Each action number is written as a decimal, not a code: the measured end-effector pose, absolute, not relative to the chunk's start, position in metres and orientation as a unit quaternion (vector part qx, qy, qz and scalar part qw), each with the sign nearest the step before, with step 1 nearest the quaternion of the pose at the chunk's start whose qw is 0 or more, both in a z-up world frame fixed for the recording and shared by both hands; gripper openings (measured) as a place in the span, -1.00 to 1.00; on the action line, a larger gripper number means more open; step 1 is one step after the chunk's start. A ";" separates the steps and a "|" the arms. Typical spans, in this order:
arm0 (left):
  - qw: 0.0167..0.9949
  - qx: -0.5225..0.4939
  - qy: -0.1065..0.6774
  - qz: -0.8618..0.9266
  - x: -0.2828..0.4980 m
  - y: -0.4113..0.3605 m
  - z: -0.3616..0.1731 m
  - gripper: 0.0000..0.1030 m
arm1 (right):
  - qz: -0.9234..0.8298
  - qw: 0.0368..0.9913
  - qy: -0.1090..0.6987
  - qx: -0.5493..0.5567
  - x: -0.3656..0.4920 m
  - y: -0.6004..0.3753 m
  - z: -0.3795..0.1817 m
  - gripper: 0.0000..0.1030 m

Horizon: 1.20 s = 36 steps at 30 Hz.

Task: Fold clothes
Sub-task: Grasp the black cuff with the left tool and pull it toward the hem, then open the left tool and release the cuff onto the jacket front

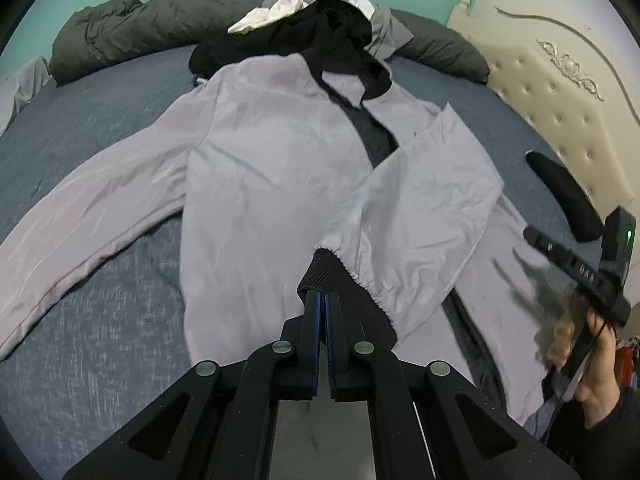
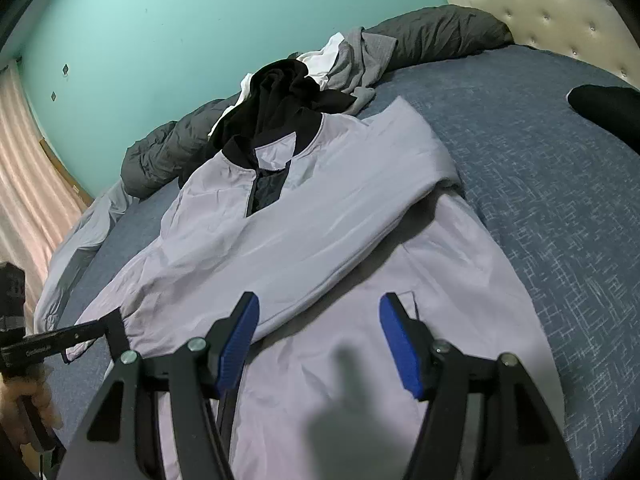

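Note:
A pale lilac jacket (image 1: 260,168) with a black collar lies face up on the blue bed sheet (image 1: 100,120). One sleeve is folded across its chest. My left gripper (image 1: 323,300) is shut on that sleeve's black ribbed cuff (image 1: 344,276), low over the jacket's body. The other sleeve stretches flat to the left. In the right wrist view my right gripper (image 2: 320,304) hovers open just above the jacket (image 2: 360,360) near its hem, with nothing between its blue pads (image 2: 400,344). At that view's left edge the left gripper (image 2: 108,330) pinches the cuff.
A pile of black (image 1: 304,36), white and grey clothes lies behind the jacket's collar. A dark duvet (image 1: 132,28) runs along the teal wall. A cream padded headboard (image 1: 560,92) stands on the right, with a black rounded shape (image 1: 568,200) before it. A curtain (image 2: 24,160) hangs at the left.

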<state>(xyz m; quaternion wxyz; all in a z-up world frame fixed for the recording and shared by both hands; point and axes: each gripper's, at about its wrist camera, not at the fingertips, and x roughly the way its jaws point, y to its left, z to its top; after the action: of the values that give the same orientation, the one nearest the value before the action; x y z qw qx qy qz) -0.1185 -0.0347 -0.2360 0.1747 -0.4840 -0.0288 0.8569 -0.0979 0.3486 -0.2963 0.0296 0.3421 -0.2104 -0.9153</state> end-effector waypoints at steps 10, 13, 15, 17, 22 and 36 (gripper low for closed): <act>0.167 -0.509 -0.016 0.844 -0.089 -0.046 -0.250 -0.96 | -0.913 0.027 -0.216 0.345 -0.098 0.351 -0.298 0.23; 0.154 -0.520 -0.023 0.840 -0.091 -0.053 -0.259 -0.96 | -0.912 0.026 -0.218 0.347 -0.099 0.352 -0.299 0.23; 0.148 -0.523 -0.030 0.839 -0.090 -0.058 -0.263 -0.96 | -0.911 0.024 -0.221 0.347 -0.099 0.353 -0.301 0.23; 0.147 -0.525 -0.031 0.837 -0.088 -0.060 -0.265 -0.96 | -0.910 0.022 -0.224 0.348 -0.099 0.354 -0.302 0.23; 0.157 -0.529 -0.020 0.834 -0.083 -0.056 -0.264 -0.95 | -0.908 0.019 -0.229 0.350 -0.100 0.358 -0.304 0.24; 0.175 -0.484 -0.055 0.856 -0.110 -0.034 -0.244 -0.03 | -0.907 0.009 -0.228 0.355 -0.100 0.361 -0.307 0.24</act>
<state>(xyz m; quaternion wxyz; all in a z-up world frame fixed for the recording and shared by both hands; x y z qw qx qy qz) -0.1097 -0.0336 -0.2439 0.1749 -0.4838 -0.0546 0.8558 -0.1004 0.3605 -0.3071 0.0086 0.3551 -0.2283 -0.9065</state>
